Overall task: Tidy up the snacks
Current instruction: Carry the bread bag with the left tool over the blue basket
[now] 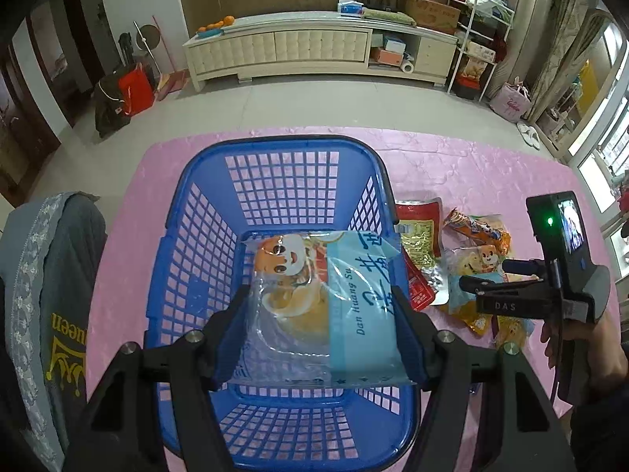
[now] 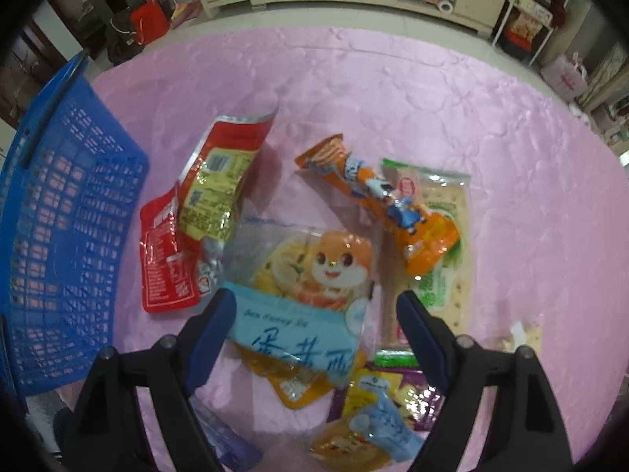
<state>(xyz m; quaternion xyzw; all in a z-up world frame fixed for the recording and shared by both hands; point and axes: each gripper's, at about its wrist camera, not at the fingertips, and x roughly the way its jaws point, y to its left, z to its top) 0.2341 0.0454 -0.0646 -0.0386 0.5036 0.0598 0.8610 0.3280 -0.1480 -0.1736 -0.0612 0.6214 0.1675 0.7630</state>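
While the left claw holds a blue snack pack over the blue basket, the right claw stands wide, maybe just above another pack

The left gripper is showing black arms, blue pads and silver screws. At right, the right gripper is flashing white "DAS" lettering, a green light and a small screen, a cable trailing past the hand.

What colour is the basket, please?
The basket is blue with a lattice of holes, clearest in the left wrist view.
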